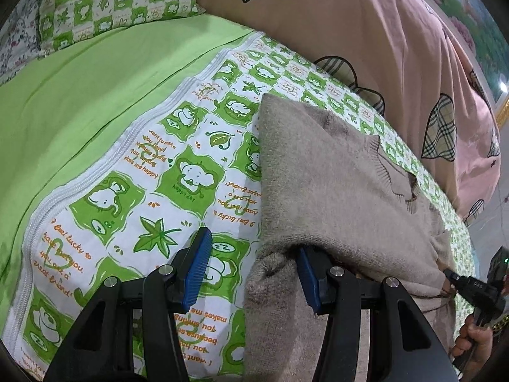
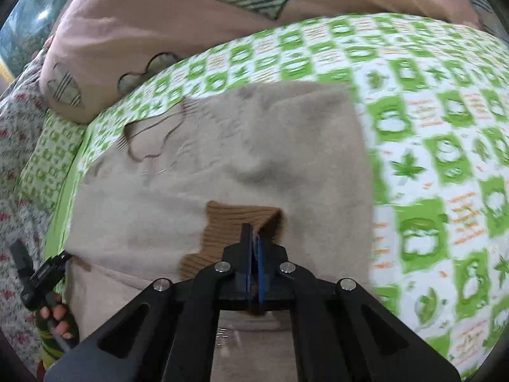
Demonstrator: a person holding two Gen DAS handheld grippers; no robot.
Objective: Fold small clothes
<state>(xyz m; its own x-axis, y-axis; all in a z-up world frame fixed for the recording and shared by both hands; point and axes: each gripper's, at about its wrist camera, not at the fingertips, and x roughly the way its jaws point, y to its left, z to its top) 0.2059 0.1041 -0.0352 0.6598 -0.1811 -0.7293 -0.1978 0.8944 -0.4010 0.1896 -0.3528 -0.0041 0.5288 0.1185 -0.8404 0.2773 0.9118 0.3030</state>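
The right gripper [image 2: 253, 248] is seen with its blue pads pressed together on a brown ribbed cuff [image 2: 235, 226], which is folded onto the middle of a beige sweater [image 2: 222, 159]. The left gripper [image 1: 251, 267] is held with its jaws apart: the one finger [image 1: 307, 281] is tucked at the near left fold of the sweater [image 1: 334, 191], the other [image 1: 197, 267] is out over the bare sheet [image 1: 152, 172]. Whether cloth is pressed by either pad cannot be told, since the fold hides the tip.

The sweater is laid flat on the green-and-white printed sheet, folded into a rough rectangle. Its long axis is run away from the grippers, the neckline [image 2: 149, 140] being pointed towards the far end and the pink quilt [image 2: 133, 38]; the near edge is draped towards the cameras. In the right view the picture is blurred, so finer creases are left unread.

A plain green band [image 1: 95, 95] is seen left of the printed sheet, with a matching pillow [image 1: 111, 3] beyond it. A hand [image 1: 474, 343] is seen on the other gripper's handle at the right edge of the left view.
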